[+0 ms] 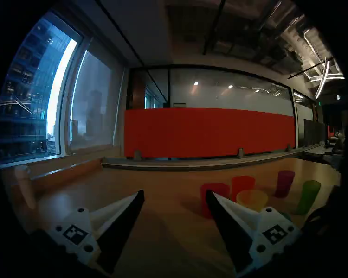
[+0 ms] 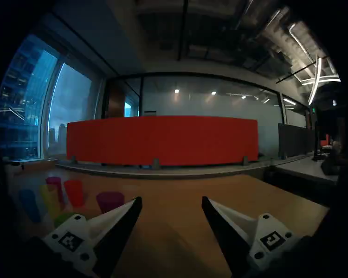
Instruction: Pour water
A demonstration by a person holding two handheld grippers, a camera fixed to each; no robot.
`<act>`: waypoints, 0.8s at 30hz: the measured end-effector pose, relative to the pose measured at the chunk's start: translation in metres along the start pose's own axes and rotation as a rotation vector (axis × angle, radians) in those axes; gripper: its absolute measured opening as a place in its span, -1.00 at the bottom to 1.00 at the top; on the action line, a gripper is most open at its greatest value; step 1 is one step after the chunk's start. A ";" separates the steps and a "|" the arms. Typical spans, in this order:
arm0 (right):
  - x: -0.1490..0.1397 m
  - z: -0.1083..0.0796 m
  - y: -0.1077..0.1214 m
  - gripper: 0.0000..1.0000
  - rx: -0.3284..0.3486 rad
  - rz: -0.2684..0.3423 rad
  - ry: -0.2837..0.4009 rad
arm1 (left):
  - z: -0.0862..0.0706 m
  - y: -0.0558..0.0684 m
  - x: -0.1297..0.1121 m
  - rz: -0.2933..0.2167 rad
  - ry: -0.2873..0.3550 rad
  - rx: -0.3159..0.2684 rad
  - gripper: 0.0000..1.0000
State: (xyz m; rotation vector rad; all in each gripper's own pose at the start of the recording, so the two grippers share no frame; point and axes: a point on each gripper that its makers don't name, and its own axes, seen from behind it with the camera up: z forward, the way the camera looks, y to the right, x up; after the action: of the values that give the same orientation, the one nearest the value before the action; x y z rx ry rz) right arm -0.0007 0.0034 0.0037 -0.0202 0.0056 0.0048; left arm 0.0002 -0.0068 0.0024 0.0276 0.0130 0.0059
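In the left gripper view, my left gripper [image 1: 175, 197] is open over the wooden table [image 1: 164, 185], nothing between its fingers. Just right of it stand coloured plastic cups: a red cup [image 1: 213, 197], an orange cup [image 1: 242, 184], a yellow cup [image 1: 252, 200], a purple cup [image 1: 285, 183] and a green cup [image 1: 308, 196]. In the right gripper view, my right gripper [image 2: 170, 204] is open and empty above the table [image 2: 248, 194]. At its left stand a red cup [image 2: 74, 192], a purple cup [image 2: 110, 201], a yellow cup [image 2: 49, 200] and a blue cup [image 2: 30, 205].
A long red divider panel [image 1: 211, 132] runs along the table's far edge, with glass walls behind it. Large windows [image 1: 35, 102] stand at the left. A pale upright object [image 1: 24, 185] sits at the table's far left. Another desk [image 2: 304, 169] lies to the right.
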 end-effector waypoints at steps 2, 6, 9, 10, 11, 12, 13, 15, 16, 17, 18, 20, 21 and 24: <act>-0.001 0.000 0.000 0.99 0.000 -0.003 -0.003 | 0.000 0.000 0.000 0.000 0.000 0.000 0.97; -0.001 0.000 0.000 0.99 -0.001 -0.003 -0.005 | 0.000 0.000 -0.001 0.000 0.000 0.000 0.97; -0.001 0.000 0.000 0.99 -0.001 -0.003 -0.005 | 0.000 0.000 0.000 0.000 0.000 0.000 0.97; -0.001 0.000 0.000 0.99 -0.001 -0.003 -0.005 | 0.000 0.000 0.000 0.000 0.000 0.000 0.97; -0.001 0.000 0.000 0.99 -0.001 -0.003 -0.005 | 0.000 0.000 0.000 0.000 0.000 0.000 0.97; -0.001 0.000 0.000 0.99 -0.001 -0.003 -0.005 | 0.000 0.000 0.000 0.000 0.000 0.000 0.97; 0.000 0.000 -0.001 0.99 -0.001 -0.003 -0.005 | 0.000 -0.001 0.000 0.000 0.000 0.000 0.97; 0.000 0.000 -0.001 0.99 -0.001 -0.003 -0.005 | 0.000 -0.001 0.000 0.000 0.000 0.000 0.97; 0.000 0.000 -0.001 0.99 -0.001 -0.003 -0.005 | 0.000 -0.001 0.000 0.000 0.000 0.000 0.97; 0.000 0.000 -0.001 0.99 -0.001 -0.003 -0.006 | 0.000 0.000 0.000 0.000 0.000 0.000 0.97; 0.000 0.000 -0.001 0.99 -0.001 -0.003 -0.006 | 0.000 0.000 0.000 0.000 0.000 0.000 0.97; 0.000 0.000 -0.001 0.99 -0.002 -0.003 -0.006 | 0.000 0.000 0.000 0.000 0.000 0.000 0.97; 0.000 0.000 -0.001 0.99 -0.002 -0.003 -0.006 | 0.000 0.000 0.000 0.000 0.000 0.000 0.97; -0.001 0.000 -0.001 0.99 -0.002 -0.003 -0.006 | 0.000 0.000 0.000 0.000 0.000 0.000 0.97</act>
State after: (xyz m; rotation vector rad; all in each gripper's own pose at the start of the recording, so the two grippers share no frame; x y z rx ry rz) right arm -0.0013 0.0026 0.0036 -0.0218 -0.0003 0.0017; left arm 0.0001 -0.0071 0.0023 0.0277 0.0130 0.0059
